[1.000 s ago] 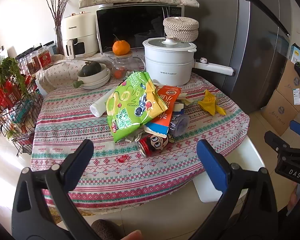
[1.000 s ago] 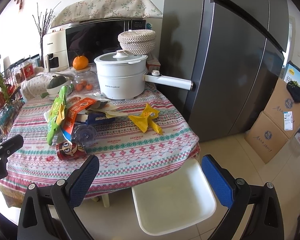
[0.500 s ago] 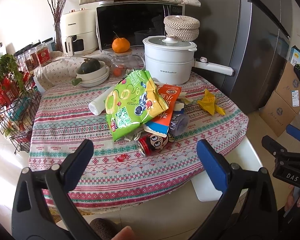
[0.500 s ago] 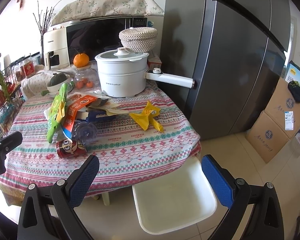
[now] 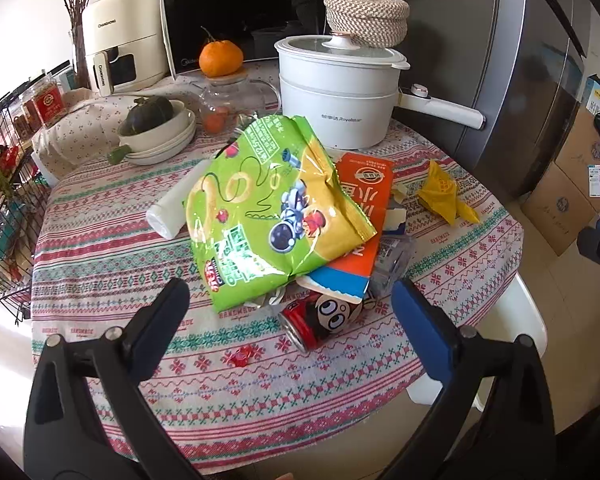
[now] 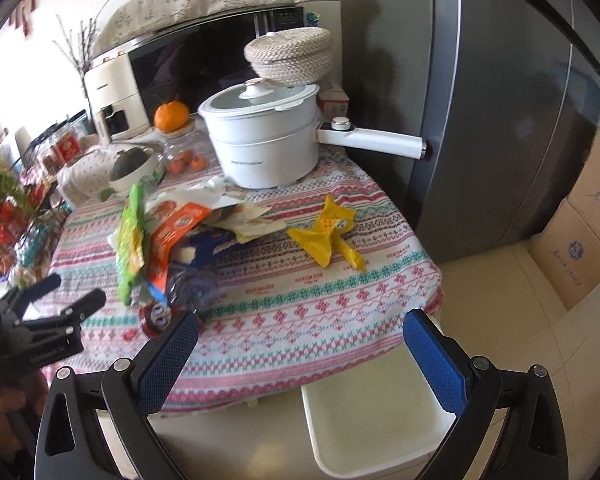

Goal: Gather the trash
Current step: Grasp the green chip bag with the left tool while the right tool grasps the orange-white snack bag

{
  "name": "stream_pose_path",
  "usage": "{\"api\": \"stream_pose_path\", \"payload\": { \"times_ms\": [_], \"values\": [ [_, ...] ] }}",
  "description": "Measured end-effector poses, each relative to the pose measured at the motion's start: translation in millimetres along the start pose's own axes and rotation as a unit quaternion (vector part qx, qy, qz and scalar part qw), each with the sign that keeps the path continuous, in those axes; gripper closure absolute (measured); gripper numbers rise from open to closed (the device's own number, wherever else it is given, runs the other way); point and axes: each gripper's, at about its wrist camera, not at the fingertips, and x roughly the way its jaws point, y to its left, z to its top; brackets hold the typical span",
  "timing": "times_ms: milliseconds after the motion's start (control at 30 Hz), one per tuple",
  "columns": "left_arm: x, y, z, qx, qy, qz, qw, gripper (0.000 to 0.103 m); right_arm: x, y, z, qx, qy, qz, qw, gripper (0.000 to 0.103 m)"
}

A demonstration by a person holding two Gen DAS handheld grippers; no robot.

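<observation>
A pile of trash lies on the patterned tablecloth: a green snack bag, an orange packet, a red cartoon can, a crushed clear bottle and a yellow wrapper. My left gripper is open and empty, just short of the can, over the table's front edge. My right gripper is open and empty, before the table's front right edge; the yellow wrapper lies beyond it. The left gripper also shows in the right wrist view.
A white electric pot with a long handle, bowls holding a dark squash, a glass jar, a microwave and an air fryer stand at the back. A white stool stands below the table's right edge. A fridge and cardboard boxes are at right.
Both grippers have moved forward toward the table; the trash pile looks larger and closer. The left gripper now reaches over the table edge near the can. Both stay open.
</observation>
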Motion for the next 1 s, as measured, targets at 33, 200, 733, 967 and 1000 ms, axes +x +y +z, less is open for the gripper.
{"api": "stream_pose_path", "payload": {
  "times_ms": [33, 200, 733, 967, 1000],
  "values": [
    [6, -4, 1, 0.004, 0.0, 0.001, 1.0, 0.003, 4, -2, -1, 0.006, -0.002, -0.001, 1.0, 0.0],
    [35, -14, 8, 0.005, -0.001, 0.039, 0.9992, 0.009, 43, -15, -12, 0.013, 0.044, -0.026, 0.999, 0.0],
    [42, 16, 22, -0.064, -0.032, 0.066, 0.9953, 0.096, 60, -12, -4, 0.028, 0.055, 0.036, 0.997, 0.0],
    [19, 44, 17, -0.096, -0.037, 0.032, 0.9942, 0.098, 74, 6, -4, 0.062, 0.093, 0.136, 0.984, 0.01],
    [14, 47, 16, -0.097, -0.038, 0.027, 0.9942, 0.098, 77, 11, -3, 0.064, 0.098, 0.147, 0.982, 0.014]
  ]
}}
